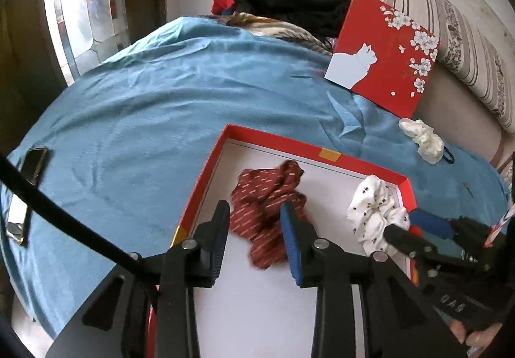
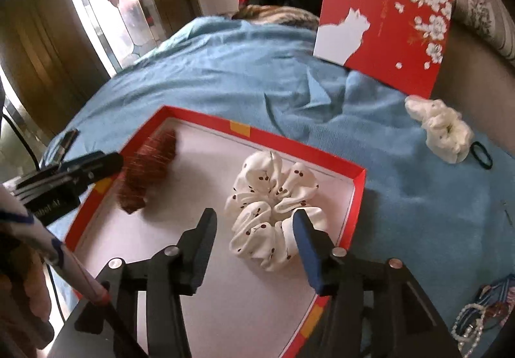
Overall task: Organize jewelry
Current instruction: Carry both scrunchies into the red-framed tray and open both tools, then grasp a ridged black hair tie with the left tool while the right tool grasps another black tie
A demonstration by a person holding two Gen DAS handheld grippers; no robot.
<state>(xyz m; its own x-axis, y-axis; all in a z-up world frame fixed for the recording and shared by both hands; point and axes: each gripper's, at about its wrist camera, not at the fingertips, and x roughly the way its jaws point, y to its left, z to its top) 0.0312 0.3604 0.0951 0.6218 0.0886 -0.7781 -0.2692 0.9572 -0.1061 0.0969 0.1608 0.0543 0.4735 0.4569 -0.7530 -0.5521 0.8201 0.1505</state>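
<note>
My left tongs (image 1: 256,213) stand part open over the red box (image 1: 206,161); the dark red scrunchie (image 1: 267,206) lies loose between them. My right tongs (image 2: 254,223) stand wider, the cherry-print scrunchie (image 2: 270,206) free between them. A cream scrunchie (image 2: 441,129) lies outside the box at two o'clock.

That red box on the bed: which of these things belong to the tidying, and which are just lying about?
Part of the job:
- red box
- dark red scrunchie
- cherry-print scrunchie
- cream scrunchie
- black hair tie
- bead strings

Just lying about:
- box lid
- phone
- heap of clothes
</note>
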